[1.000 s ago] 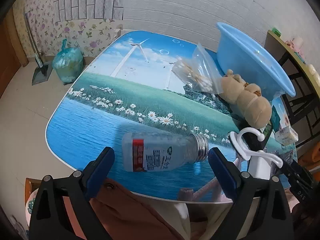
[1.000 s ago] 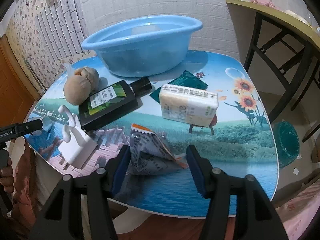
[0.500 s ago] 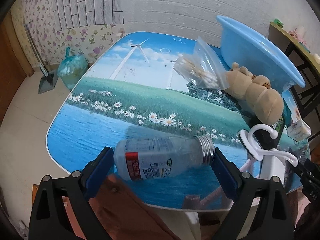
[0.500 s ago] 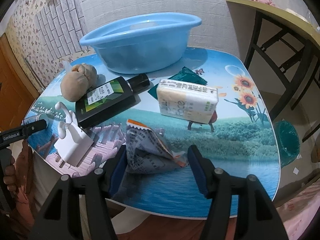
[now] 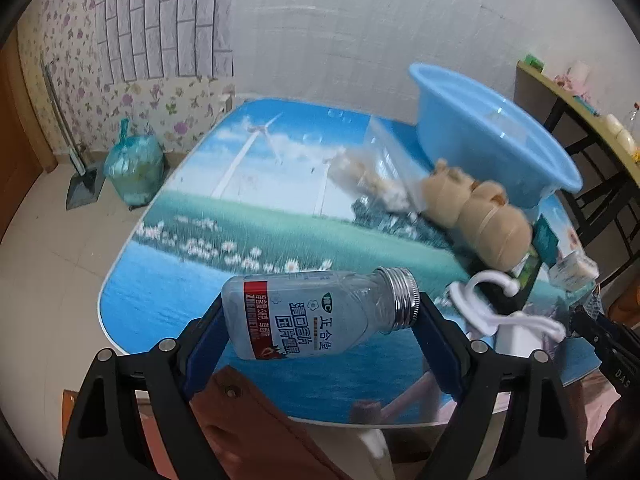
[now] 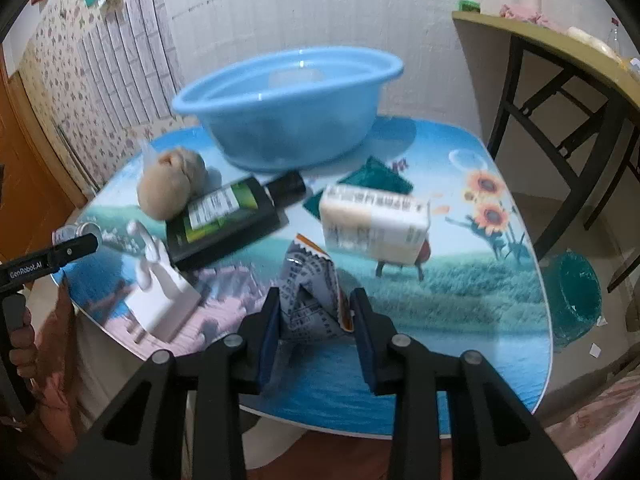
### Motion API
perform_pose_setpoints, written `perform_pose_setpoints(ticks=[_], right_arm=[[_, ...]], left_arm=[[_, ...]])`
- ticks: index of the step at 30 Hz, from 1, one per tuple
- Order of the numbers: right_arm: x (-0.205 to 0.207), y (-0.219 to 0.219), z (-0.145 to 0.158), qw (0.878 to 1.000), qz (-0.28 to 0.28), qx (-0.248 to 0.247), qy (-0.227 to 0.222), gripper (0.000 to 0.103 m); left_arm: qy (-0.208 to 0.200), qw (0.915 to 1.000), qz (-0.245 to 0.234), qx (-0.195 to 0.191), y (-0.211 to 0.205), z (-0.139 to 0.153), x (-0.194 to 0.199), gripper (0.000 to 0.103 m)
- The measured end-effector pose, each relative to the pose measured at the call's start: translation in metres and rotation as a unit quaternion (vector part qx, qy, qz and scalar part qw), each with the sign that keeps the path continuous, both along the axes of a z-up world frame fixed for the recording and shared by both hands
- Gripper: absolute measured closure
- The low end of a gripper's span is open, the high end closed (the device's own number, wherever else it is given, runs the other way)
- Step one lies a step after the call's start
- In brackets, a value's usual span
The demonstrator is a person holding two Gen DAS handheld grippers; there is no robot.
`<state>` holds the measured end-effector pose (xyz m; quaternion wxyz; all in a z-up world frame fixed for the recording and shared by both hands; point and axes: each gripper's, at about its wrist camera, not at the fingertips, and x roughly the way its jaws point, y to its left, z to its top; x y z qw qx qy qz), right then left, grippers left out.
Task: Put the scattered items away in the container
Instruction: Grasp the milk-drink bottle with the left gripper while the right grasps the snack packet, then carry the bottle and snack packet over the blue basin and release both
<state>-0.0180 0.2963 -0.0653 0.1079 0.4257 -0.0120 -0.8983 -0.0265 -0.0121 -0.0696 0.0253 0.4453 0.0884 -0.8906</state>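
Note:
My left gripper is shut on a clear bottle with a red label and metal cap, held lengthwise above the table's near edge. My right gripper is shut on a crumpled grey snack packet and holds it just above the table. The blue basin stands at the back of the table; it also shows at the right in the left wrist view. On the table lie a tan plush toy, a dark green-labelled bottle, a tissue pack and a white hook plug.
A clear bag of cotton swabs lies left of the plush toy. A dark green sachet lies by the basin. A wooden side table stands to the right, a teal bin on the floor below. A rubbish bag sits by the wall.
My left gripper closed on the bottle and lifted it off the table. My right gripper closed on the snack packet and raised it slightly.

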Motion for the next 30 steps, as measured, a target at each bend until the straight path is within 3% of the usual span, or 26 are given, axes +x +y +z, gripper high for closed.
perform_pose_setpoints(ticks=[16,30], right_arm=[[-0.003,0.001,0.046,0.997,0.009,-0.049,0.059,0.071],[-0.043,-0.011,0.074,0.991,0.038,-0.085,0.095,0.071]], left_arm=[[0.06,0.9977,-0.034,-0.003,0.017,0.045,-0.016,0.016],[0.085,0.9944,-0.06,-0.016,0.043,0.068,-0.059,0.016]])
